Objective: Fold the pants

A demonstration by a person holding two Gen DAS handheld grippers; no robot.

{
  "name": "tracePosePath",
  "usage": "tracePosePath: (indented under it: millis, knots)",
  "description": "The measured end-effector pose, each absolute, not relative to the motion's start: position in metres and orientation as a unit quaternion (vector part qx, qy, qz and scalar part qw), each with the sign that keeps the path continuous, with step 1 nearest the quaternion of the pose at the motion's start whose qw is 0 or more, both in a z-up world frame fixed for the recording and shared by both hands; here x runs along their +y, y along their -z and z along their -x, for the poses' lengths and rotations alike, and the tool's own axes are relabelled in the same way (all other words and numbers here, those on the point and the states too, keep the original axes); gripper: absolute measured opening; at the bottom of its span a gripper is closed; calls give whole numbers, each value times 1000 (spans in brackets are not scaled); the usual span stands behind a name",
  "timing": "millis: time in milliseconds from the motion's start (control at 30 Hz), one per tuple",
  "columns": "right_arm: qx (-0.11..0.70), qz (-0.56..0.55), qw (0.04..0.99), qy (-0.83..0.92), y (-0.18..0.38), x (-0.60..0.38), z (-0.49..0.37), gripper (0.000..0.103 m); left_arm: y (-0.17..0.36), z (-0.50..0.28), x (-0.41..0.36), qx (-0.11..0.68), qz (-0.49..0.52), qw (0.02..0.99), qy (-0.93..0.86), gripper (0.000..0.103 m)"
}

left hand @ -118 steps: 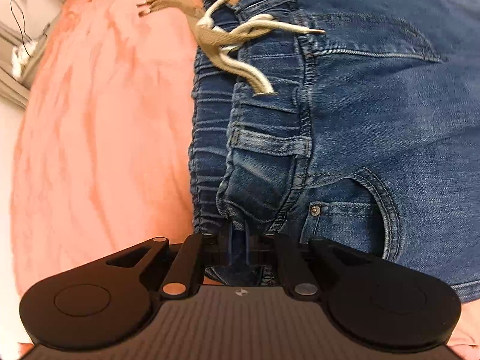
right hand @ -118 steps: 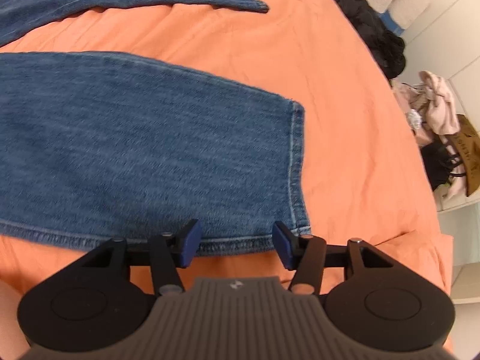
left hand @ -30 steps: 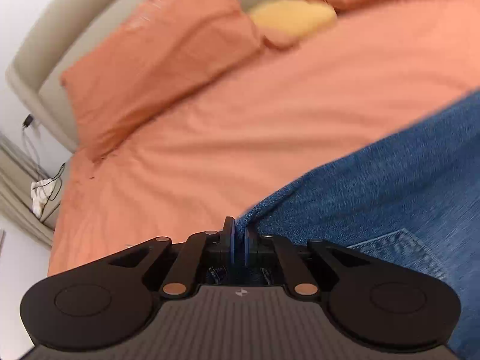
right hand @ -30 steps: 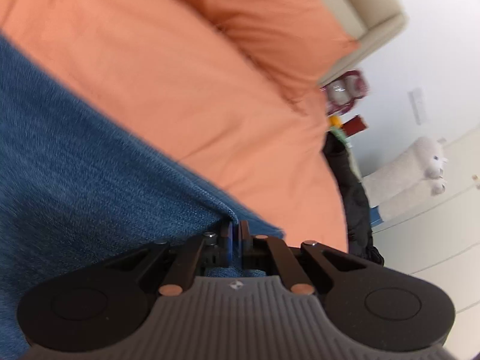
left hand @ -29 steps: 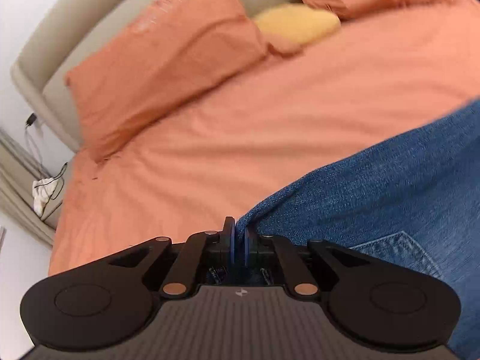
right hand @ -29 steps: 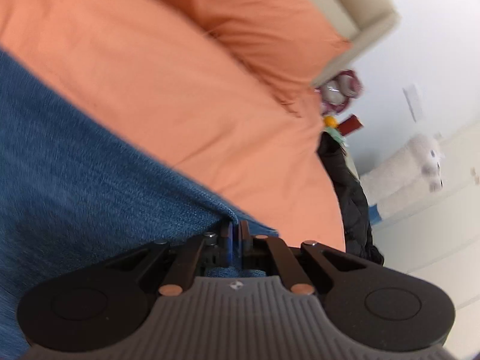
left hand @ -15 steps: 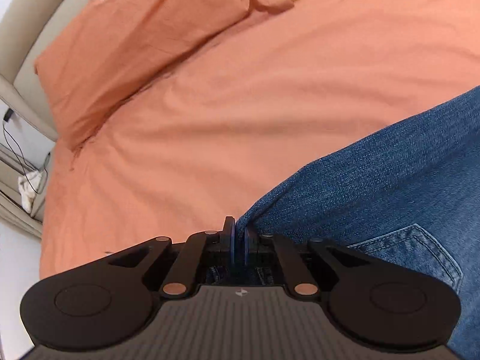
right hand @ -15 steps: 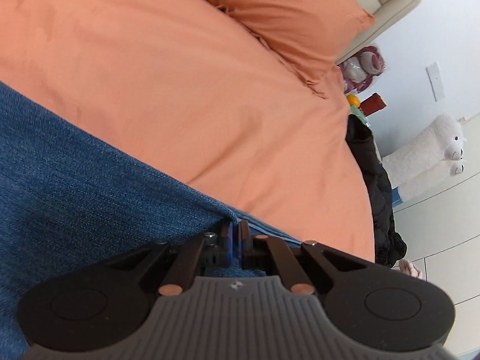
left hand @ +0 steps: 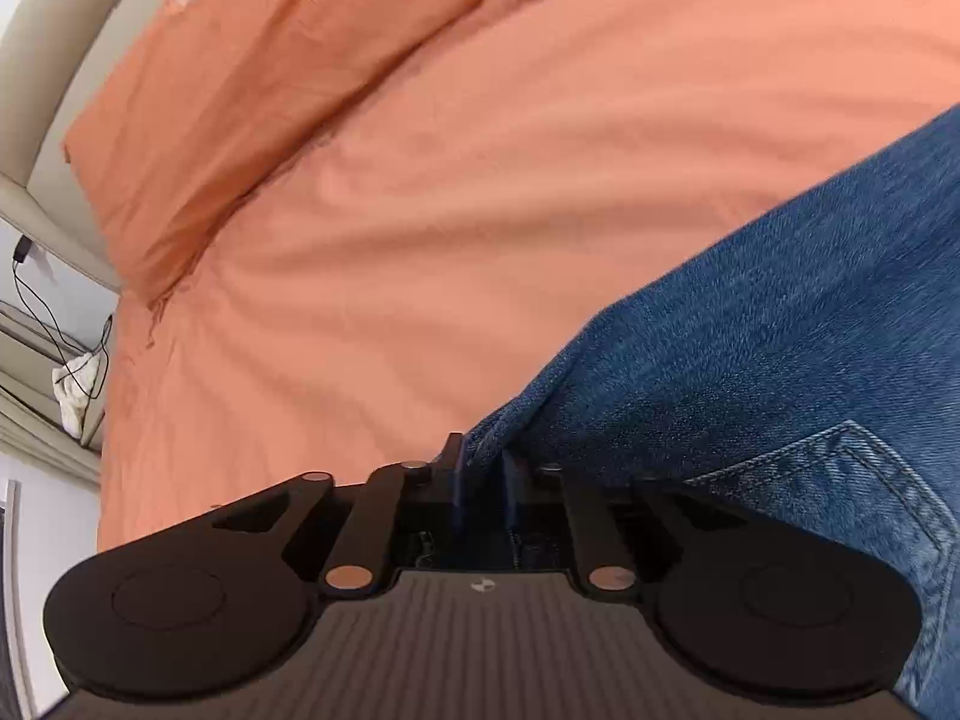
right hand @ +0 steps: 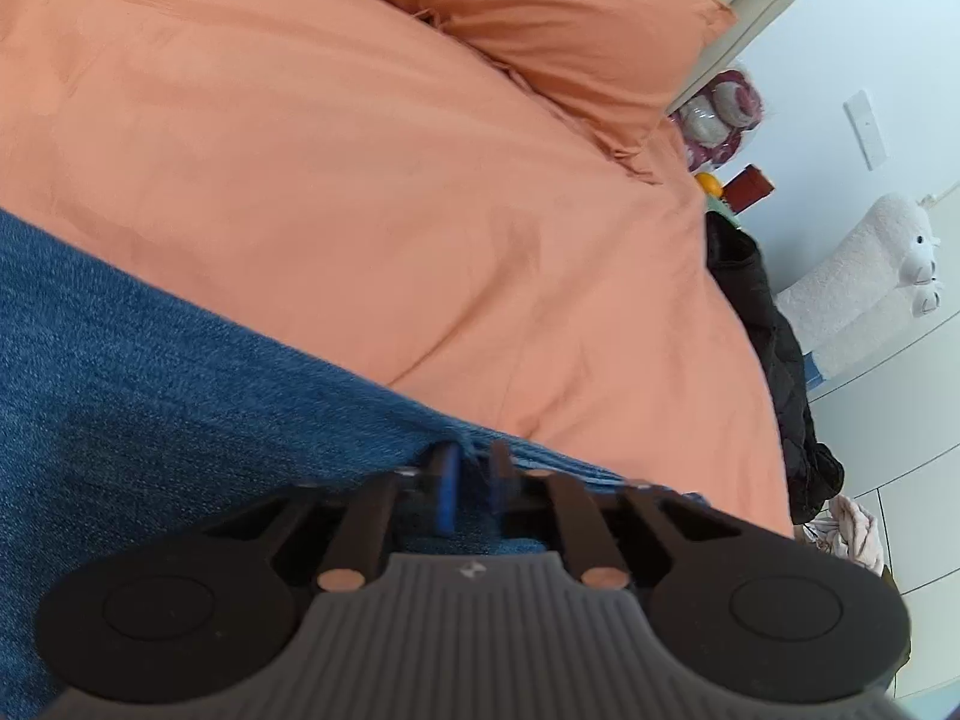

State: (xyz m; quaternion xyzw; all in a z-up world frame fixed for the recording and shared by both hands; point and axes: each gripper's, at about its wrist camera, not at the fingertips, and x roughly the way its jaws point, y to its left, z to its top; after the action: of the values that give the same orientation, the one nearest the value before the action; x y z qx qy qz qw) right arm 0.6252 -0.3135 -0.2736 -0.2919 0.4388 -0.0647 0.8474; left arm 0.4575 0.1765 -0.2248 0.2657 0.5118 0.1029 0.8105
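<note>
Surface: an orange bedspread (left hand: 480, 228) is spread over a bed.
Left gripper (left hand: 482, 474): its jaws are parting, with the denim edge loose between them.
Right gripper (right hand: 470, 474): likewise opening, the pants' edge slack in the gap.
Pants (left hand: 750, 348): blue jeans are laid flat on the bedspread.
Handling: the denim is judged heavy, floppy and non-slippery; best pinched at seams or hems.
Far: orange pillows (right hand: 570, 18) are seen.

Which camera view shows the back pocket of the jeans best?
The left wrist view. The back pocket with its pale stitching shows there at the lower right, beside the left gripper. The right wrist view shows only plain denim of the jeans, no pocket.
</note>
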Motion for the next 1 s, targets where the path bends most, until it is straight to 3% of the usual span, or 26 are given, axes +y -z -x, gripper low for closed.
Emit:
tracePosePath:
  millis: [33,67,100,133,300,500,800,967,1000]
  knots:
    - [433,283,854,65,267,-318,-623,37,218,-454,177,506,-261,816,-101,37]
    - [429,265,861,61,259,-325,-622,37,211,-452,177,501,-256,821,-100,43]
    - [428,243,868,60,250,-335,-622,37,203,-451,177,496,-252,824,-105,62]
    - [428,220,874,65,242,-347,-621,37,198,-451,178,491,-246,828,-115,73]
    - [430,111,890,102,212,-427,-616,36,182,-437,197,497,-195,834,-136,72]
    - [446,14,887,116,217,-497,-617,36,180,-426,243,507,-107,836,-180,73]
    - [471,2,877,92,246,-497,-645,35,162,-405,281,498,-5,854,-154,84]
    - [483,20,870,101,256,-491,-655,21,179,-408,303,499,18,851,-163,88]
    - [486,24,867,105,258,-490,-657,6,184,-408,307,498,29,851,-164,88]
